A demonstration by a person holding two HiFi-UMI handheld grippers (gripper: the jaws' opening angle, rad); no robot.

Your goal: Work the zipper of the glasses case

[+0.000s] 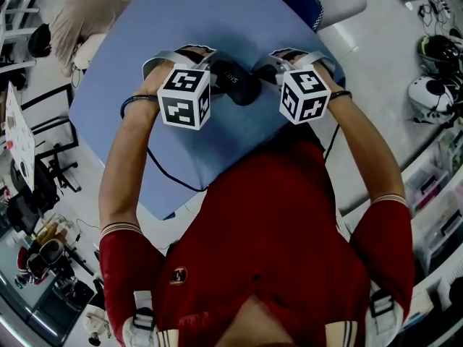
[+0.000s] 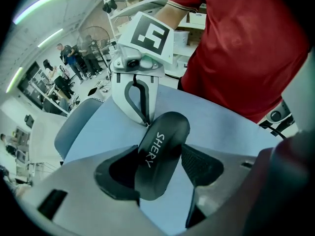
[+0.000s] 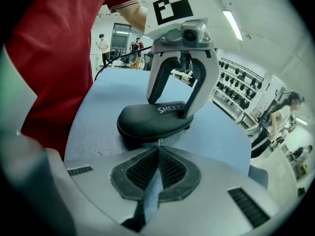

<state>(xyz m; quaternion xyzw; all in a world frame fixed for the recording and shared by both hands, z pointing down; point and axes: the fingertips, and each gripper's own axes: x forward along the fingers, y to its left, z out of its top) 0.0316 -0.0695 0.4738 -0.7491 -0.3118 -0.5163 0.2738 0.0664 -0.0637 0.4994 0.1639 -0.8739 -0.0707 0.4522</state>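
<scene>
Black and rounded, the case [image 1: 235,82] lies flat, with the blue table [image 1: 217,20] right beneath it. Our left tongs [image 2: 160,168] straddle one end of the case, pads clamped against its sides. Our right tongs [image 3: 157,151] are closed at the case's other end, tips pinching the small metal pull [image 3: 158,141] by its seam.

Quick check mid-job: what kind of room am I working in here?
Probably a lab or workshop: helmets and storage bins near the blue table, a standing fan, and wall racks.
</scene>
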